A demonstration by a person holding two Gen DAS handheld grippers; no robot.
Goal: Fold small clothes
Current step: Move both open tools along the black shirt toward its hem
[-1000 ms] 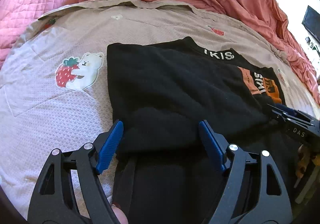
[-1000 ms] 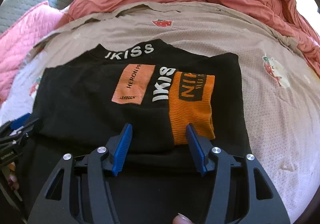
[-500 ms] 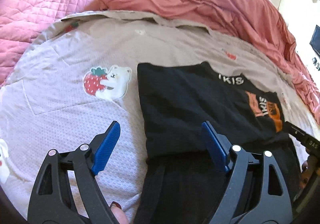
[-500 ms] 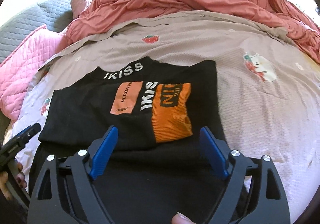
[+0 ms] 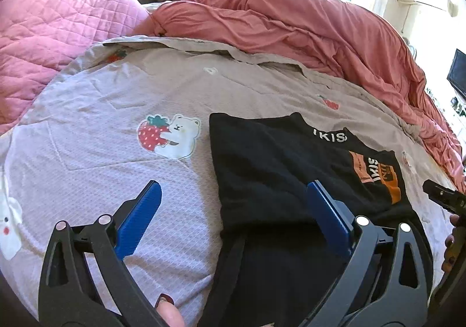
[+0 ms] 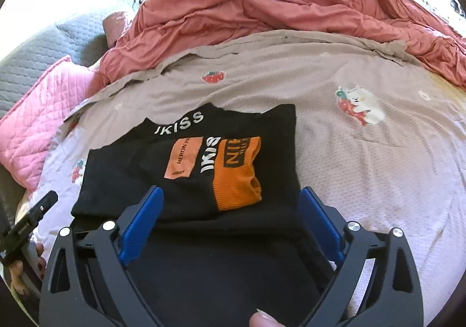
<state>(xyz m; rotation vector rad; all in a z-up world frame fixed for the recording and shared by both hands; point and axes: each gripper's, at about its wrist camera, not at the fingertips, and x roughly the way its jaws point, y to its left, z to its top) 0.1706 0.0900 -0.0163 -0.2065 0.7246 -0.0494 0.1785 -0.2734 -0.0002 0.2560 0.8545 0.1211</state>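
Note:
A black top [image 5: 271,169] with white lettering and orange patches lies partly folded on the bed sheet [image 5: 96,169]; it also shows in the right wrist view [image 6: 204,163], its orange cuff [image 6: 237,178] folded on top. My left gripper [image 5: 233,195] is open and empty above the garment's left edge. My right gripper [image 6: 230,210] is open and empty above the fold's near edge. The right gripper's tip [image 5: 442,198] shows at the right edge of the left wrist view, and the left gripper's tip [image 6: 38,210] at the left edge of the right wrist view.
A rumpled salmon duvet [image 5: 305,24] is heaped along the far side of the bed. A pink quilted blanket [image 5: 49,24] lies at the far left. The sheet [image 6: 378,152] carries bear and strawberry prints [image 5: 169,137].
Both grippers have pulled back and up from the garment, and the right jaws have opened wider. The left gripper has shifted left, off the cloth's middle. The garment stays folded in place.

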